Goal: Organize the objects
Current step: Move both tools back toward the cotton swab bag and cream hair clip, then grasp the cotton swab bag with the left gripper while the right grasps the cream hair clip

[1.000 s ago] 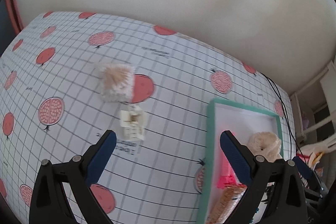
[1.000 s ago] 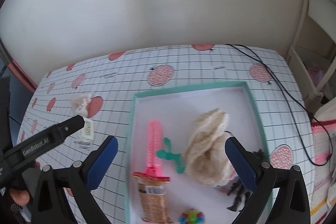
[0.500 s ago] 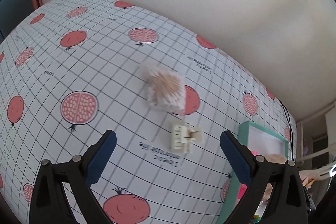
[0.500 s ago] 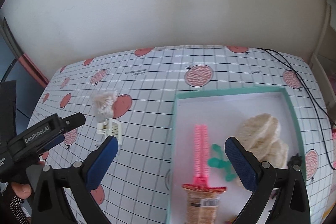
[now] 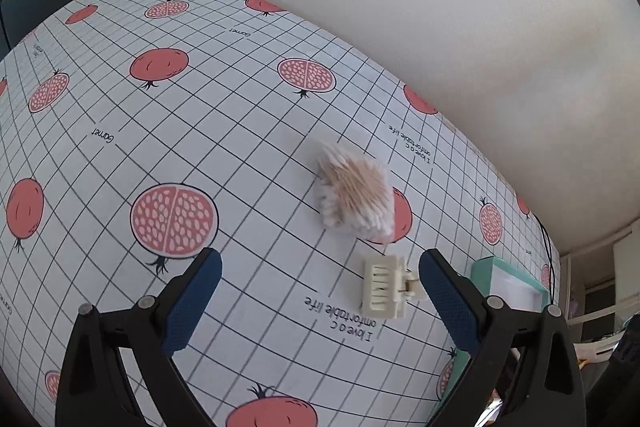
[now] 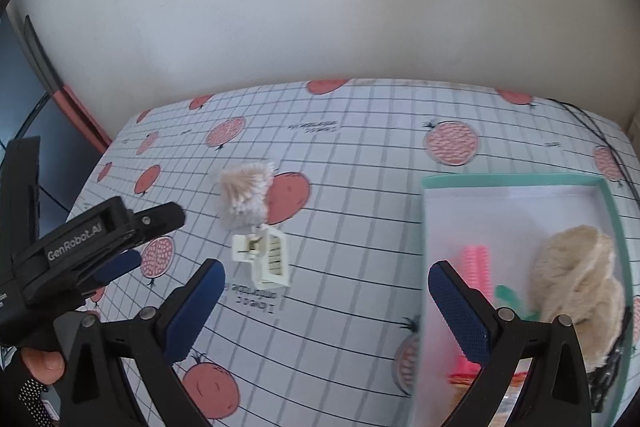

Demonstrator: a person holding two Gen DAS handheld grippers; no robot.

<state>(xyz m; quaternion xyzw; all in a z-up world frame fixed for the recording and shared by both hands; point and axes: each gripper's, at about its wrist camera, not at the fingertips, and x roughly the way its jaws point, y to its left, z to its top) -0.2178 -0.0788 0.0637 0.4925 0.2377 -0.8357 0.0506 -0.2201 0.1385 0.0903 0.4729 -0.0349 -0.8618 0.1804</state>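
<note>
A cream hair claw clip (image 5: 387, 285) (image 6: 266, 258) lies on the pomegranate-print tablecloth, just in front of a bundle of cotton swabs (image 5: 356, 195) (image 6: 246, 193). My left gripper (image 5: 320, 291) hangs open above the cloth, the clip close to its right finger. My right gripper (image 6: 326, 301) is open too, over the cloth between the clip and a teal-rimmed tray (image 6: 516, 179) (image 5: 486, 267). The tray holds a pink comb (image 6: 476, 263), a green piece (image 6: 506, 295) and a cream fluffy item (image 6: 576, 287). The left gripper's body (image 6: 100, 239) shows at left in the right wrist view.
A white wall runs behind the table. A black cable (image 6: 600, 135) trails over the table's far right corner. A hand (image 6: 40, 363) holds the left tool. White furniture (image 5: 600, 291) stands off the table's right end.
Both grippers have swung left, away from the tray and toward the clip and swabs. The left one has dropped closer to the cloth. Nothing was grasped.
</note>
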